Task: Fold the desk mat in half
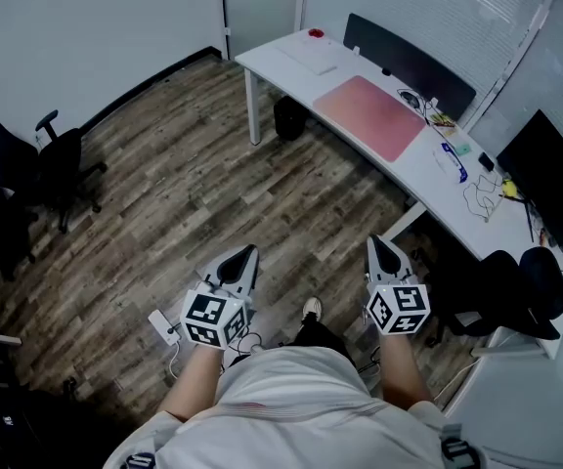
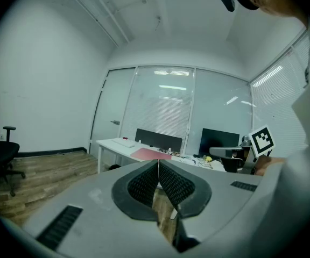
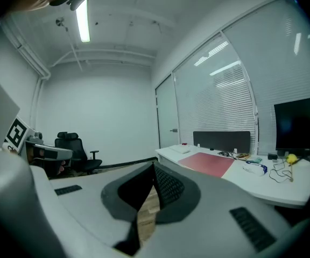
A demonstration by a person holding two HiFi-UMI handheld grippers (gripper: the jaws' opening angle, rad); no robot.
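Observation:
A pink desk mat [image 1: 376,115] lies flat and unfolded on the long white desk [image 1: 413,169] across the room. It also shows as a red strip in the left gripper view [image 2: 150,154] and as a red patch in the right gripper view [image 3: 209,163]. My left gripper [image 1: 250,253] and right gripper [image 1: 374,243] are held out over the wooden floor, well short of the desk. Both have their jaws shut with nothing between them, tips meeting in the left gripper view [image 2: 158,162] and the right gripper view [image 3: 154,166].
A white keyboard [image 1: 308,57] lies at the desk's far end, a dark partition panel [image 1: 409,64] behind the mat, and cables and small items [image 1: 477,179] beside a monitor [image 1: 545,179]. Black office chairs stand at left [image 1: 27,169] and at right [image 1: 501,291]. A power strip [image 1: 164,326] lies on the floor.

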